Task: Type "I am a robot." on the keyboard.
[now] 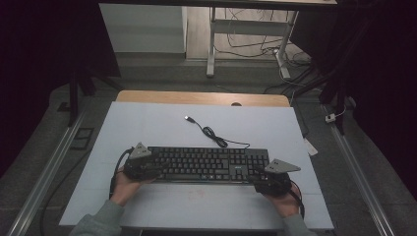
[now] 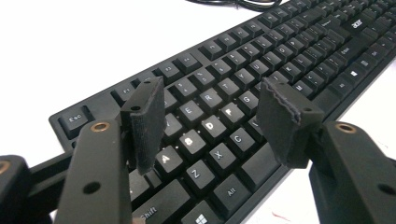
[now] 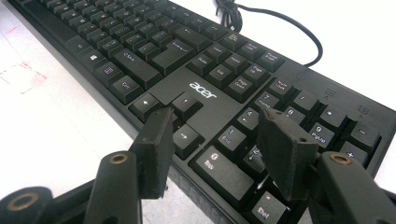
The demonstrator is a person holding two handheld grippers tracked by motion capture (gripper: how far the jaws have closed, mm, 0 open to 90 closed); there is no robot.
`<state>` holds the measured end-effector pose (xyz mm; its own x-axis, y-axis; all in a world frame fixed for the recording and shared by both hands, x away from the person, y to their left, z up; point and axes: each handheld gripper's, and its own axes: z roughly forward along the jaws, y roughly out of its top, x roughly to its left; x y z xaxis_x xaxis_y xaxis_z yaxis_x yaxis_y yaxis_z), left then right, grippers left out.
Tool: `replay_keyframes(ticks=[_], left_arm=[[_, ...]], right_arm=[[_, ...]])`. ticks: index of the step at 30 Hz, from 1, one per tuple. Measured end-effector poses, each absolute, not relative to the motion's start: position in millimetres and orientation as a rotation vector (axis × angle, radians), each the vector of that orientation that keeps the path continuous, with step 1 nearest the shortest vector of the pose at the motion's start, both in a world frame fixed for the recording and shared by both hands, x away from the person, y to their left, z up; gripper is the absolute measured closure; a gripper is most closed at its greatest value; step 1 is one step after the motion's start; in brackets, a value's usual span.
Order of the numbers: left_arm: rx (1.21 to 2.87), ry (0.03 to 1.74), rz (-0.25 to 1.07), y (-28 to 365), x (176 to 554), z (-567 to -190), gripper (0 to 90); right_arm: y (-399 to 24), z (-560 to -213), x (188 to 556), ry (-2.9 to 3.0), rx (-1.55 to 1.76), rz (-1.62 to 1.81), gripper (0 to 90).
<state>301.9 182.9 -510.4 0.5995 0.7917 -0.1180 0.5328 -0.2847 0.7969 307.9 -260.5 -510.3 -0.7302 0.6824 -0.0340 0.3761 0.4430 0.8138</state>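
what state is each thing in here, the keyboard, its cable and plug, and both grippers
keyboard: lying flat on the table, keys up
cable: loose, partly coiled behind the keyboard
usb plug: unplugged, lying on the table
left gripper: open, over the keyboard's left end
right gripper: open, over the keyboard's right end

Right gripper [image 3: 212,151] hovers over the right end of the black keyboard [image 3: 201,88], jaws apart with nothing between the pads. Left pad above the arrow keys [image 3: 187,106], right pad above the number pad [image 3: 308,123]. Cable [image 3: 285,21] trails off behind on the white table [image 3: 56,126].
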Motion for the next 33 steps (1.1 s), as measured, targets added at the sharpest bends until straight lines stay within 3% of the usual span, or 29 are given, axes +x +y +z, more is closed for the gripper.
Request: replay_keyframes(ticks=[24, 28, 33], left_arm=[[1.97, 1.16, 0.419, 203.6, 310.6, -516.8, 41.0], [1.982, 1.148, 0.423, 204.2, 310.6, -517.7, 45.8], [2.008, 1.109, 0.412, 202.3, 310.0, -518.5, 64.8]], right_arm=[[-260.7, -511.1, 307.7, 2.344, 0.905, 1.169, 46.1], [-260.6, -511.3, 307.8, 2.345, 0.904, 1.166, 46.1], [-260.2, -511.9, 308.0, 2.346, 0.903, 1.164, 46.0]])
